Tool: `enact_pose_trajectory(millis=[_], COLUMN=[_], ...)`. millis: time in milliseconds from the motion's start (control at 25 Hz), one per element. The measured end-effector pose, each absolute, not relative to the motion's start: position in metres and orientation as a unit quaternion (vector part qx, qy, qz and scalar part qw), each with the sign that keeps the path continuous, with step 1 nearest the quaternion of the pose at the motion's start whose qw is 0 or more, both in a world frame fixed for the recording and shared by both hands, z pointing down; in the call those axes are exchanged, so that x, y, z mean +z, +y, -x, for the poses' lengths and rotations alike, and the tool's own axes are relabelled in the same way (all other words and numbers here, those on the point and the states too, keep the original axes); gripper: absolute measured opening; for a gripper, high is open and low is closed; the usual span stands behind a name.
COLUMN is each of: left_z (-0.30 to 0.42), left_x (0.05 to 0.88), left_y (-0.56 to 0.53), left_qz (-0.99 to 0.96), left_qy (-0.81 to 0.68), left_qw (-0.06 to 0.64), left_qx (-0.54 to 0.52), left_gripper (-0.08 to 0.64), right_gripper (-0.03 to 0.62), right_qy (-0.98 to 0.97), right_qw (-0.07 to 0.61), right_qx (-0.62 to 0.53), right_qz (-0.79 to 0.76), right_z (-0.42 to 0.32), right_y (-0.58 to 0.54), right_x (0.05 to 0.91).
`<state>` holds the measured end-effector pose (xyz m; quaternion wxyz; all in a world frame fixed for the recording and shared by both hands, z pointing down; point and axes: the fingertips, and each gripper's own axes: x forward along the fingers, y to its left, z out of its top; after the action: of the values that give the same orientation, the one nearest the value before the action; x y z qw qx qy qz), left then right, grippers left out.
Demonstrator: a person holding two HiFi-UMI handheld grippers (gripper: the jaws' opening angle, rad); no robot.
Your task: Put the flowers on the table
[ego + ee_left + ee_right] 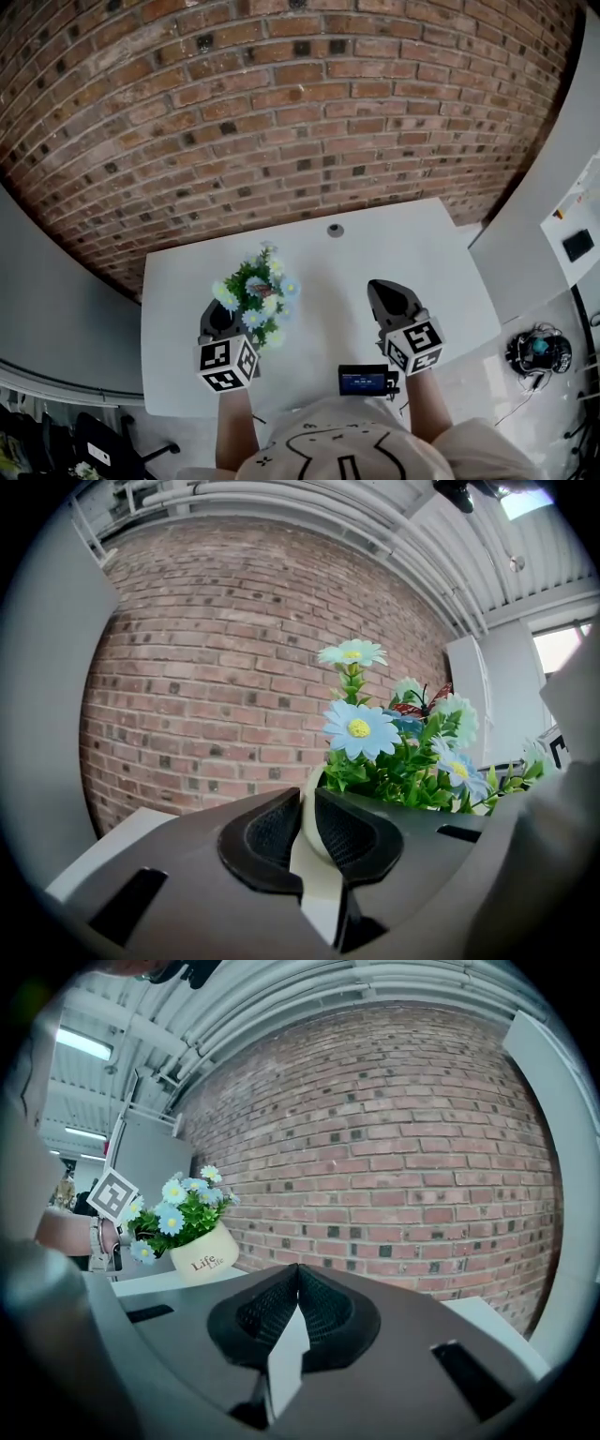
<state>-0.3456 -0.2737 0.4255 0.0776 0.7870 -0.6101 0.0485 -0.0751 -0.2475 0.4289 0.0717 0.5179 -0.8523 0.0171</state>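
The left tool (309,808) is pinching the pot (203,1255) of flowers (361,728) by its rim: likely light, stiff, top-heavy. The right tool (298,1283) is hanging clenched, empty.

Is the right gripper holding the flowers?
No, the right gripper is shut and empty; the left gripper grips the flower pot.

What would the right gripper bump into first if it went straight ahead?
Probably the brick wall: the right gripper points at it with nothing between. The flower pot is off to its left. Depth is hard to judge.
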Motion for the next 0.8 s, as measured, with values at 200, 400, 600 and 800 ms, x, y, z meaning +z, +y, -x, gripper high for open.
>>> enact_pose_trajectory(millis=[200, 400, 600, 800], left_z=[0.346, 0.335, 0.321, 0.314], left_x=[0.436, 0.449, 0.464, 0.486], left_y=[-0.288, -0.296, -0.304, -0.318], left_qz=[-0.807, -0.811, -0.809, -0.801], left_qy=[-0.581, -0.574, -0.575, -0.582], left_qw=[0.082, 0.089, 0.097, 0.110], left_qx=[0.062, 0.064, 0.075, 0.088], left_gripper=[0.055, 0.057, 0.056, 0.056], right_gripper=[0.017, 0.017, 0.017, 0.017], right_qy=[-0.839, -0.840, -0.844, -0.848], right_qw=[0.083, 0.100, 0.113, 0.121], right_qx=[0.023, 0.024, 0.036, 0.046], right_qz=[-0.537, -0.532, -0.523, -0.515], right_z=[0.085, 0.081, 0.070, 0.060], right_y=[-0.248, -0.253, -0.265, -0.282], right_x=[0.434, 0.440, 0.449, 0.463])
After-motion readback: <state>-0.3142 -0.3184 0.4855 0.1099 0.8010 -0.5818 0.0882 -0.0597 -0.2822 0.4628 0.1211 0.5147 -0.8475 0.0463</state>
